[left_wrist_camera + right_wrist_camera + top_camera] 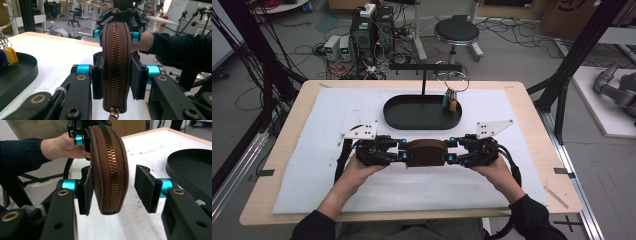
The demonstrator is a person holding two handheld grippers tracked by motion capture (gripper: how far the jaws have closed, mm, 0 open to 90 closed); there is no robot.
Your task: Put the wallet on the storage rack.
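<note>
Two level forearms: left hand-held gripper (401,153) pinches the brown zip pouch (426,153), right hand-held gripper (453,151) spread around it.

wood table (287,131) w/ white mat (332,107), black tray (398,116)

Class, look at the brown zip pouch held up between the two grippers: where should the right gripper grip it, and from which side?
Probably the pouch's near end, coming in end-on as the right gripper sits now. The pouch stands on edge, zip facing the camera, so its flat faces meet the fingers. Those stand open, one face touching, the other apart. The left gripper clamps the far end.
</note>
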